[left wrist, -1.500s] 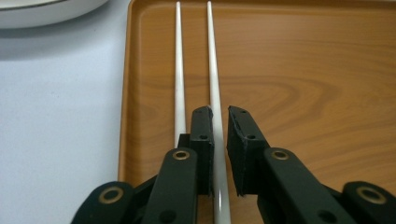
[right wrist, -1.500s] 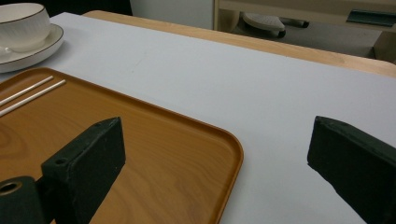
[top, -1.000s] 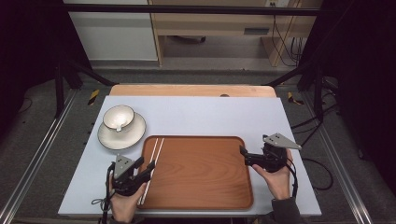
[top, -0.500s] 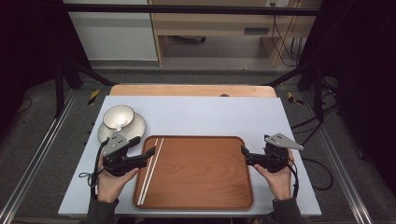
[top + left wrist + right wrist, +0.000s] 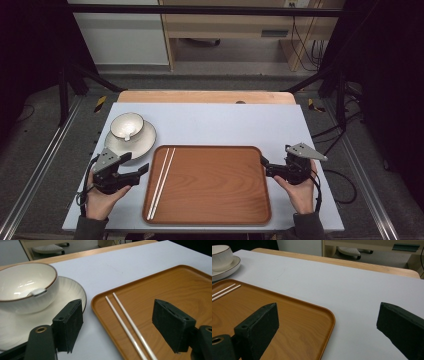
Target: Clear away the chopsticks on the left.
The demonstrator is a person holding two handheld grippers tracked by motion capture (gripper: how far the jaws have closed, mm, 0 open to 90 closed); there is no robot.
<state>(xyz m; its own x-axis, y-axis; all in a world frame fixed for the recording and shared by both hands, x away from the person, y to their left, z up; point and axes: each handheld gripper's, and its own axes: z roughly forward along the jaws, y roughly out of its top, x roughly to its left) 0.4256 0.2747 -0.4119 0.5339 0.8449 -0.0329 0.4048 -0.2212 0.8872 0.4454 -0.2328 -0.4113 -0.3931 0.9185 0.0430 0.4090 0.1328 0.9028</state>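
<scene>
The big pale surface [image 5: 225, 120] holds everything. On it lies a brown wooden tray [image 5: 220, 185]. Two thin white chopsticks [image 5: 161, 181] lie side by side in the tray, close to its left edge. They are the one thing in the tray.

The left gripper [image 5: 139, 172] sits just off the left side of the tray, with its tips pointing at the tray's rim. Its jaws have just been opening and now stand wide apart, holding nothing. In the left gripper view the chopsticks [image 5: 127, 326] show in the gap between the two jaws, but they lie flat on the tray [image 5: 160, 290] and the jaws do not touch them.

The right gripper [image 5: 264, 167] is at the right edge of the tray, well apart from the chopsticks. Its jaws are spread wide too, and nothing is in them. In the right gripper view one jaw hangs over the tray's corner [image 5: 329, 315] and the other over the bare surface [image 5: 352, 285].

Near the tray's far left corner sits a white plate [image 5: 145, 142]. A white bowl [image 5: 127, 125] stands on the plate. A small white piece [image 5: 37, 292] rests inside the bowl; what it is cannot be told.
</scene>
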